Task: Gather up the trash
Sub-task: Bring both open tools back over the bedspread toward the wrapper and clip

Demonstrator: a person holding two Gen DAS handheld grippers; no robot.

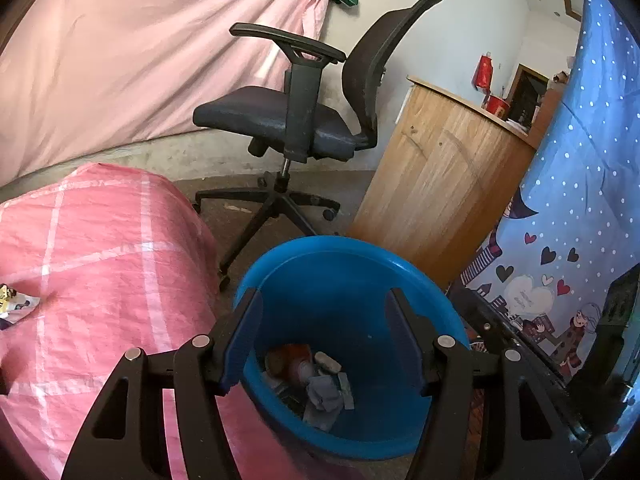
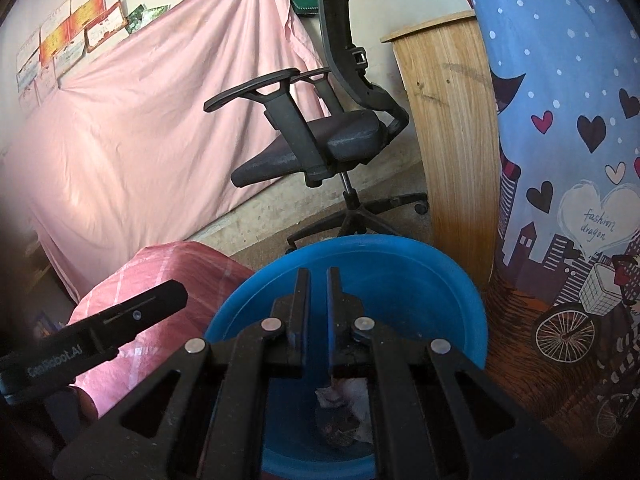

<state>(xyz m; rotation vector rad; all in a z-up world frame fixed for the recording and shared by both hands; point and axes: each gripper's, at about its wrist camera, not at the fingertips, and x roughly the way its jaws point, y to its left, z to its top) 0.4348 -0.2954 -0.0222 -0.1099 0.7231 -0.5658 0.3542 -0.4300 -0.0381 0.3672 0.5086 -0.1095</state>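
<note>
A blue bin [image 1: 340, 256] stands on the floor and holds several pieces of trash [image 1: 320, 384], among them crumpled paper and an orange-capped item. My left gripper [image 1: 324, 312] hangs over the bin's mouth, open, with nothing between its fingers. A printed wrapper [image 1: 14, 306] lies on the pink checked bedding [image 1: 100, 240] at the far left. In the right wrist view the same bin [image 2: 400, 252] sits under my right gripper [image 2: 318, 280], whose jaws stand almost together with nothing seen between them. Crumpled trash [image 2: 344, 400] shows at the bin's bottom. The left gripper's body [image 2: 120, 320] reaches in from the left.
A black office chair [image 1: 288, 120] stands behind the bin, and a wooden cabinet [image 1: 440, 184] rises to its right. A blue cloth with cartoon prints [image 1: 560, 200] hangs close on the right. A pink sheet [image 1: 140, 60] covers the back wall.
</note>
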